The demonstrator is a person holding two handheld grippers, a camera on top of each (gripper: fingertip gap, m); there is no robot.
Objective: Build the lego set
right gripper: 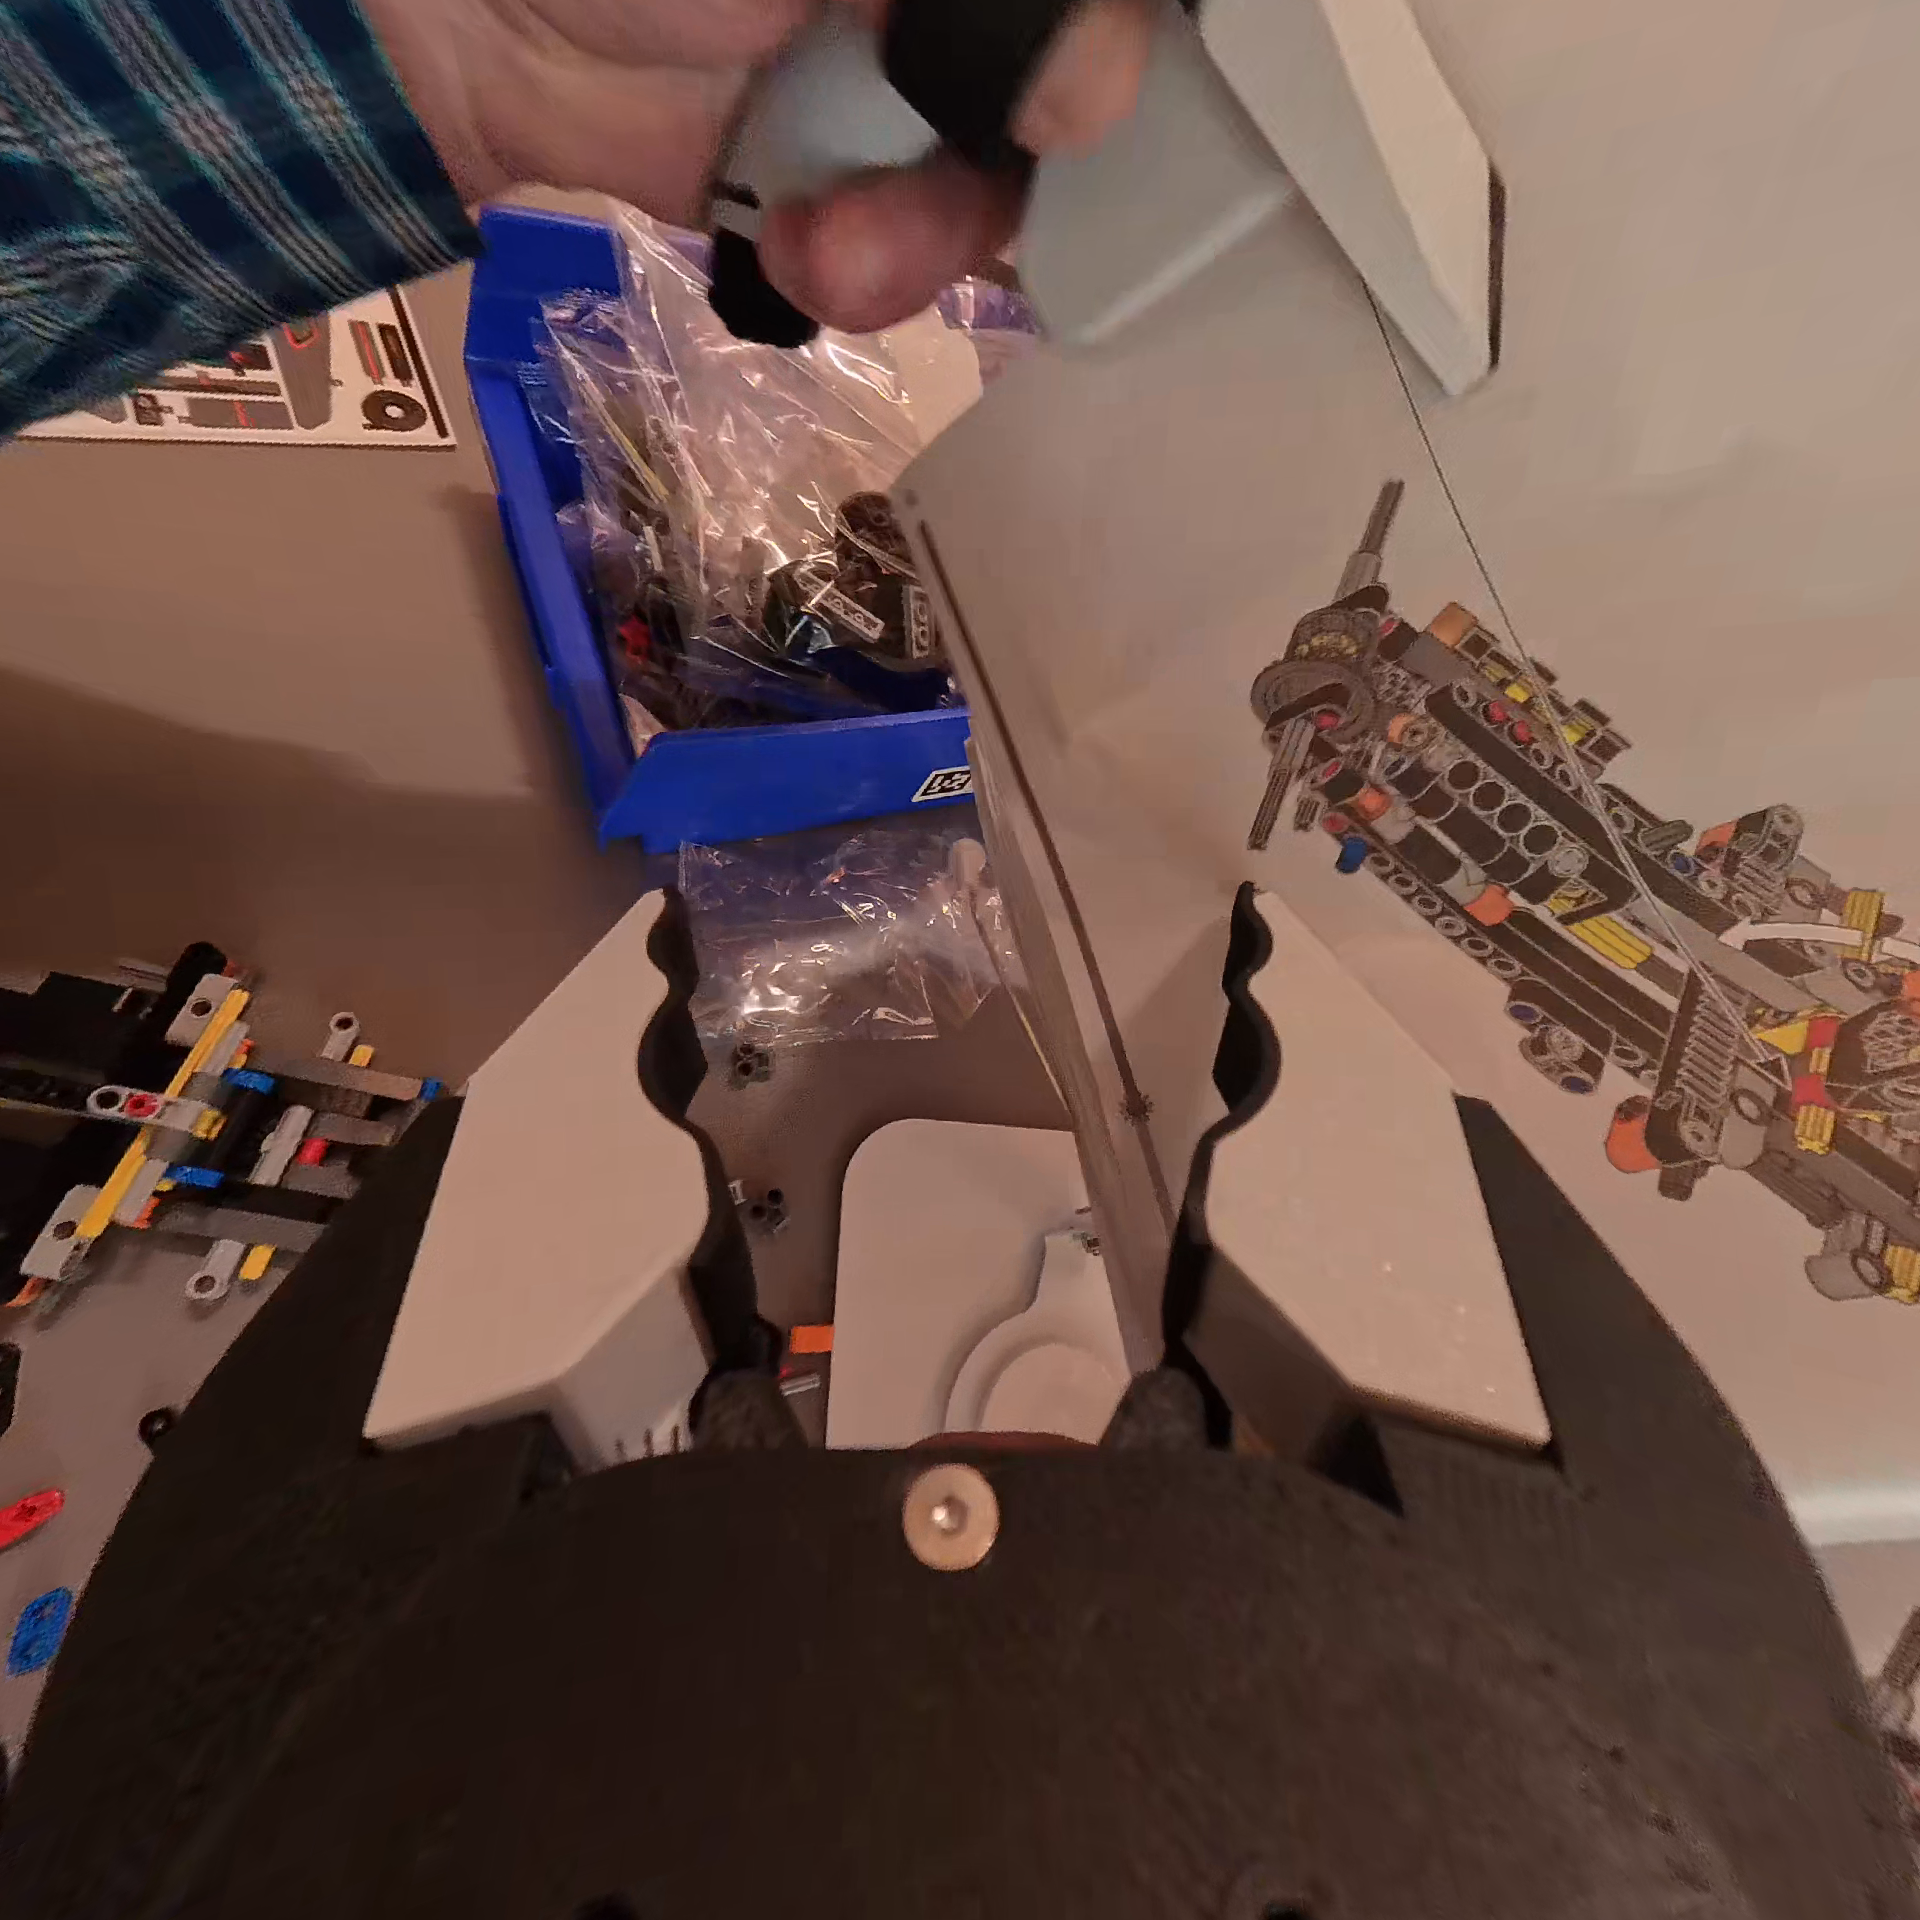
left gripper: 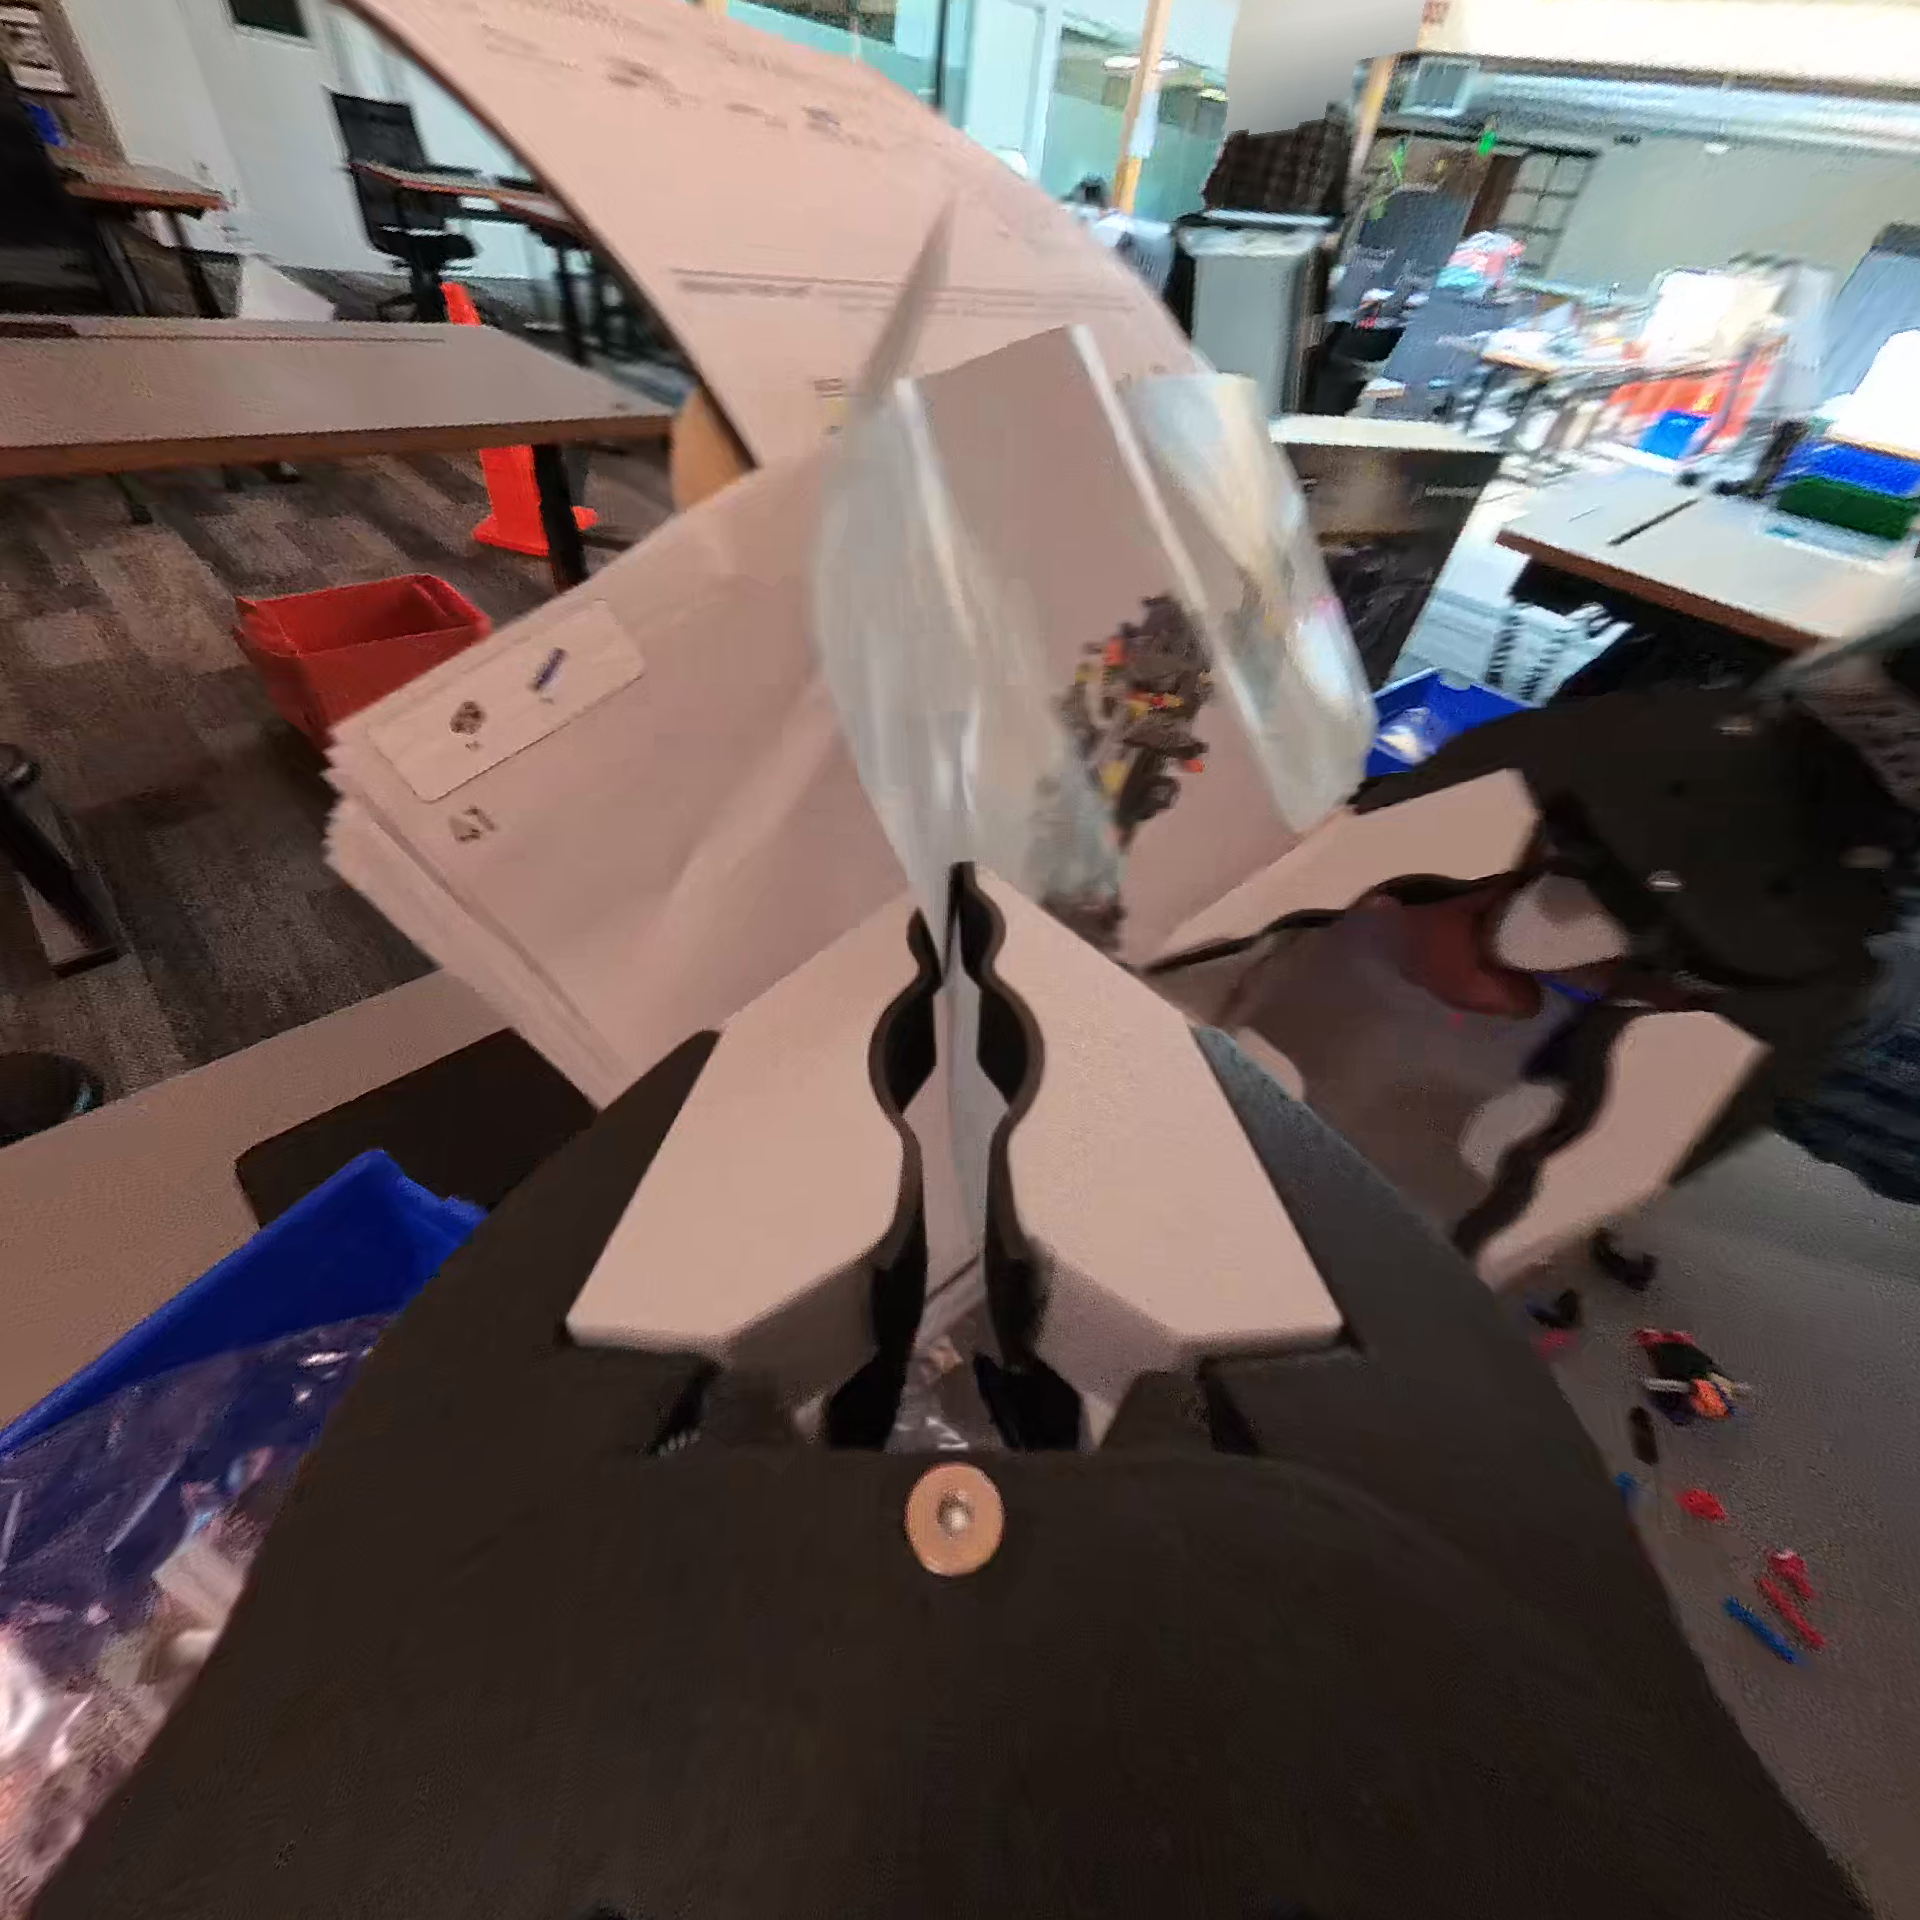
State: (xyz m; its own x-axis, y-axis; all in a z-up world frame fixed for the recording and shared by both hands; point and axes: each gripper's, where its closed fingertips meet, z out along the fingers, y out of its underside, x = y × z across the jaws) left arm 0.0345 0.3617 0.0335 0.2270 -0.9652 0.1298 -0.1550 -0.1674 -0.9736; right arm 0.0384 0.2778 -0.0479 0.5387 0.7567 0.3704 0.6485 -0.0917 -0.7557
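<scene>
Left wrist view: left gripper [left gripper: 954, 883] pinching instruction booklet [left gripper: 644, 790] pages, spine running away, upward. Right gripper [right gripper: 956, 935] spread, straddling booklet's edge.

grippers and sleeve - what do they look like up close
Both the left gripper and right gripper have black bodies, pale grey fingers with wavy black inner pads, and a silver bolt at the centre. The person's sleeve is blue-and-teal striped knit.

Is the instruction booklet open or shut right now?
Open. The booklet's pages are fanned apart, one showing a printed model, and the left tongs are shut on a single raised page.
</scene>
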